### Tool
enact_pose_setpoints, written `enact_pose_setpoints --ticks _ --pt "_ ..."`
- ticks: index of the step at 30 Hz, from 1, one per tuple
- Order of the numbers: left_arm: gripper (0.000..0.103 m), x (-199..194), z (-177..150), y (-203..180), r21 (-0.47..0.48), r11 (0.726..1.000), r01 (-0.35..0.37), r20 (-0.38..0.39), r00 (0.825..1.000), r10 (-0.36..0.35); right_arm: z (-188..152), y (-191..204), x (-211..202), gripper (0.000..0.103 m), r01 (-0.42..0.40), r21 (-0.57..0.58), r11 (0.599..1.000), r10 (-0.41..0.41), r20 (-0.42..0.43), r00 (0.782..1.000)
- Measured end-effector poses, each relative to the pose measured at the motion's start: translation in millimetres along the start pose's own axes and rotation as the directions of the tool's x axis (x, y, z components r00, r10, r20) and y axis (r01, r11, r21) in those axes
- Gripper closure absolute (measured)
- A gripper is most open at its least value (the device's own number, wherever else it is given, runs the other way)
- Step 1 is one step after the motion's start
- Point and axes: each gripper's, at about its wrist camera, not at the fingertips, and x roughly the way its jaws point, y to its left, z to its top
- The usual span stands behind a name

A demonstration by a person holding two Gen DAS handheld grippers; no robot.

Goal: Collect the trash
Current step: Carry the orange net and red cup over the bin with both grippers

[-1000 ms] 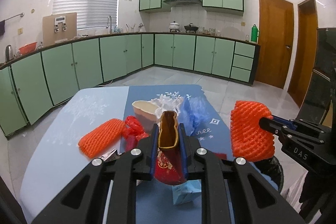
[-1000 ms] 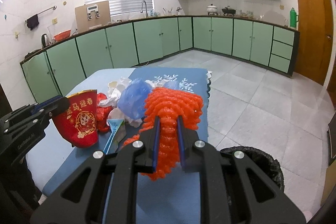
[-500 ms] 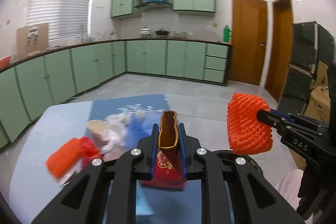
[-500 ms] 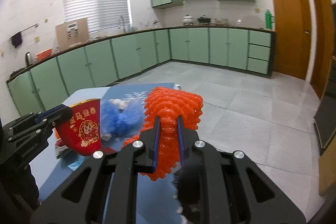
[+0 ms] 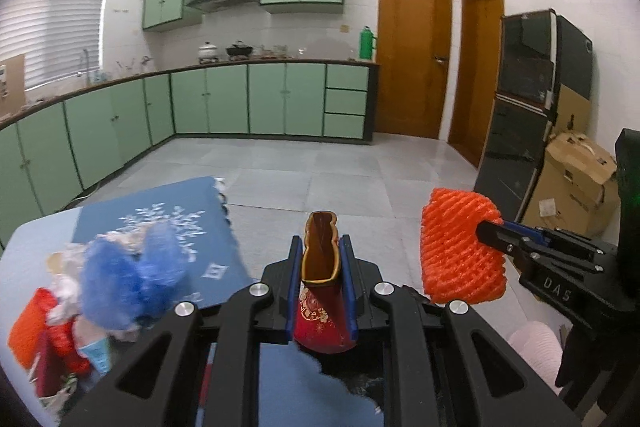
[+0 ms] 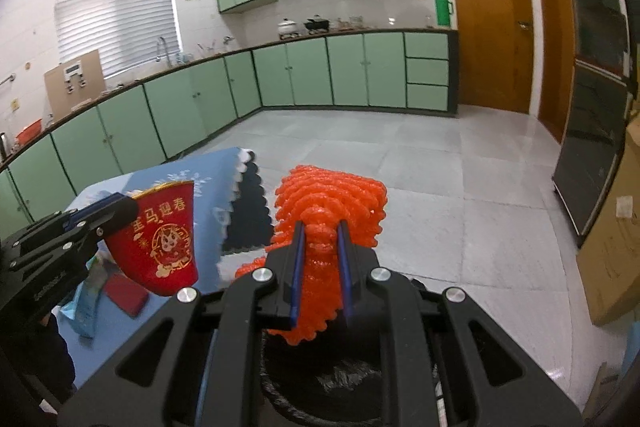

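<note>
Green cabinets (image 5: pixel 264 99) line the kitchen — wooden door (image 5: pixel 414 55) beyond.

not much readable text here tbh; the red paper cup (image 6: pixel 158 241) pinched in the left tool (image 5: pixel 320 281) has gold chinese characters across its side, seen from the right wrist camera, looks like "金马迎春" over a little gold cartoon figure, first character partly covered by the tool's finger; from the left wrist view the same cup only shows gold ornament, no characters i can make out; the right tool (image 6: pixel 320 263) has "das" in pale capital letters on the side of its black body, clear in the left wrist view (image 5: pixel 557 289); the left tool's body also has a pale line of lettering on its side but it's too small to read
</note>
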Motion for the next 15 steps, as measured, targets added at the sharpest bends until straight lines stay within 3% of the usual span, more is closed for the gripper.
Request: enact_pose_setpoints --ticks 15 --pt "0.085 75 -12 -41 0.023 0.997 0.067 -0.128 0.990 -0.063 -25 -34 35 0.089 0.058 0.069 0.996 -0.052 -0.078 0.996"
